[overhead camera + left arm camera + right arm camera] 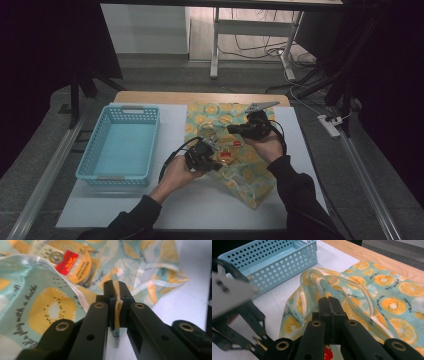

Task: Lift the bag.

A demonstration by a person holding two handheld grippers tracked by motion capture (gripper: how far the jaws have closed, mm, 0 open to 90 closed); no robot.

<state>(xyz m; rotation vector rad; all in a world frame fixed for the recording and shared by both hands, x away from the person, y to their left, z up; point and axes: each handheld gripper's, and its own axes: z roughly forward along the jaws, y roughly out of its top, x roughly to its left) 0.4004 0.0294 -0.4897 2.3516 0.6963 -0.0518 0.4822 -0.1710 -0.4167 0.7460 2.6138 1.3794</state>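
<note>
On the white mat, we're holding open a citrus-print bag point(247, 172) with both grippers. The left gripper point(116, 315) is clamping down on one edge of the bag's rim, and the right gripper point(329, 312) is pinching the bag's opposite edge tight. Inside the bag we're seeing a round yellow tub point(75, 262) with a red label; its print is too small for us to read. The bag's script is reading something like "day with a smile", partly cut off. Left of the bag, the blue basket point(117, 172) is sitting with nothing in it.
</note>
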